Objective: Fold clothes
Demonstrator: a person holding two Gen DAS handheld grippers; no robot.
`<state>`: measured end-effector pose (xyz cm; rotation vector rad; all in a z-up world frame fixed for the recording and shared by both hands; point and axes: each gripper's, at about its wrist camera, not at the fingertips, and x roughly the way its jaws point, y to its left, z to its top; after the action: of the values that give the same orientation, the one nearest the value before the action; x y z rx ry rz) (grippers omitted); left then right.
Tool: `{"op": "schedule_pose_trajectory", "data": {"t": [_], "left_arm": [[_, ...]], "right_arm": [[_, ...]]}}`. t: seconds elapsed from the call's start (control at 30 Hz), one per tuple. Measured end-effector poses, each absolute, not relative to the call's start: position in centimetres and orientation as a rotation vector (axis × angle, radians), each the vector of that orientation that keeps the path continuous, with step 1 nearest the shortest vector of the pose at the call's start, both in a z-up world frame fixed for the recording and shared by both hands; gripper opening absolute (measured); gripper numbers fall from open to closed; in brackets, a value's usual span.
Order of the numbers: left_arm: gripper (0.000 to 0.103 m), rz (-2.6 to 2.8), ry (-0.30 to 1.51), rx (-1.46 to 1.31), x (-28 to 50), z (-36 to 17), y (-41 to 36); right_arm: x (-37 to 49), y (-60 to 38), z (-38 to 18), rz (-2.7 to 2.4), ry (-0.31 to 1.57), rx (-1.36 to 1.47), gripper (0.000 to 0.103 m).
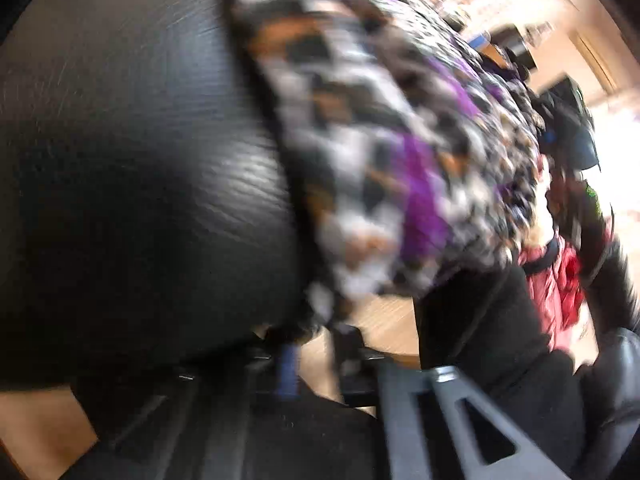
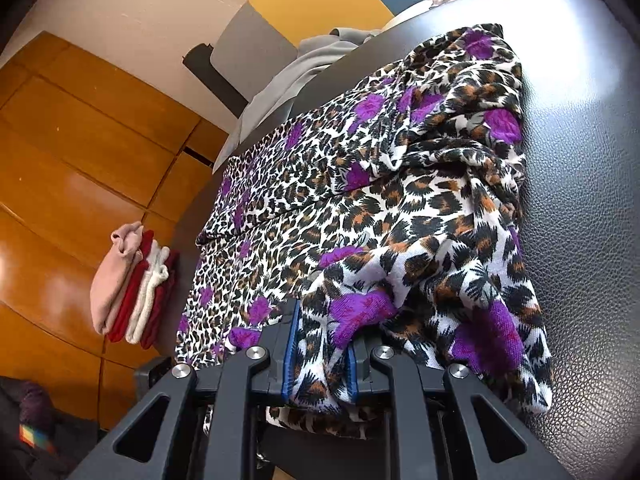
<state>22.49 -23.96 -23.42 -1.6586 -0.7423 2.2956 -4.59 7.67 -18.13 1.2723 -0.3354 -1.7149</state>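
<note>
The leopard-print garment (image 2: 380,184), white with black and tan spots and purple flowers, lies spread over a black leather seat (image 2: 592,208), its far part flattened toward the seat's far edge and its near part bunched in folds at the near edge. The right gripper (image 2: 320,360) has its blue-lined jaws closed on a gathered fold of that near edge, the cloth bulging out between the two pads and hanging below them. Beyond the garment, a grey cloth (image 2: 296,76) drapes over the seat's far edge. To the left, on the wooden floor (image 2: 80,152), a small stack of folded clothes (image 2: 132,284) in pink, red and cream stands just beside the seat's side. The left wrist view is heavily blurred: the same black leather seat (image 1: 132,184) fills its left half, with the leopard-print garment (image 1: 384,152) running along the seat's right edge from the top of the frame downward. The left gripper (image 1: 316,360) sits low in that view, just below the garment's lower end; its jaws appear drawn together with only a narrow gap, and it cannot be told whether any cloth is pinched between them. At the right edge of that view the other gripper's dark frame shows beside something red (image 1: 560,284), too smeared to identify.
</note>
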Motion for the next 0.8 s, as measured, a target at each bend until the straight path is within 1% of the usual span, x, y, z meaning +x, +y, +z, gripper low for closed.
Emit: {"op": "schedule_pose_trajectory", "data": {"t": [0.1, 0.2, 0.27, 0.33, 0.37, 0.4, 0.43, 0.5, 0.6, 0.67, 0.7, 0.73, 0.77, 0.8], "left_arm": [[0.003, 2.316, -0.755, -1.570, 23.5, -21.5, -24.0], [0.003, 2.345, -0.881, -1.396, 24.6, -19.2, -25.4], [0.003, 2.376, -0.893, -1.359, 24.9, -18.8, -26.0], [0.003, 2.411, -0.835, -1.419, 24.8, -19.3, -25.9], [0.009, 2.416, -0.821, -1.420, 24.9, -19.4, -25.5], [0.019, 2.421, -0.806, -1.423, 25.1, -19.6, -25.2], [0.021, 2.431, -0.772, -1.451, 25.0, -20.0, -24.9], [0.029, 2.448, -0.678, -1.531, 24.9, -20.9, -24.0], [0.031, 2.417, -0.544, -1.673, 25.5, -21.9, -22.7], [0.031, 2.417, -0.526, -1.690, 26.7, -21.7, -23.1], [0.033, 2.418, -0.518, -1.697, 27.2, -21.6, -23.3], [0.037, 2.423, -0.558, -1.686, 27.3, -21.6, -23.9], [0.048, 2.428, -0.597, -1.675, 27.4, -21.5, -24.4], [0.056, 2.438, -0.632, -1.662, 27.1, -21.7, -24.8]], "right_arm": [[-4.6, 7.7, -18.0, -1.718, -0.317, 1.271, 0.018], [-4.5, 7.9, -18.0, -1.717, -0.316, 1.262, 0.021], [-4.4, 8.1, -18.1, -1.716, -0.320, 1.256, 0.021], [-4.5, 8.3, -18.4, -1.708, -0.346, 1.249, 0.021], [-4.5, 8.3, -18.5, -1.708, -0.348, 1.247, 0.021], [-4.5, 8.2, -18.4, -1.710, -0.338, 1.241, 0.021], [-4.4, 8.2, -18.4, -1.712, -0.330, 1.235, 0.021], [-4.4, 8.3, -18.5, -1.705, -0.346, 1.228, 0.021], [-4.6, 8.4, -18.5, -1.702, -0.351, 1.230, 0.021], [-4.5, 8.4, -18.5, -1.706, -0.350, 1.228, 0.021], [-4.5, 8.4, -18.5, -1.707, -0.350, 1.227, 0.021], [-4.5, 8.4, -18.5, -1.709, -0.350, 1.226, 0.021], [-4.4, 8.4, -18.4, -1.711, -0.350, 1.224, 0.021], [-4.4, 8.4, -18.4, -1.713, -0.350, 1.223, 0.021]]}}
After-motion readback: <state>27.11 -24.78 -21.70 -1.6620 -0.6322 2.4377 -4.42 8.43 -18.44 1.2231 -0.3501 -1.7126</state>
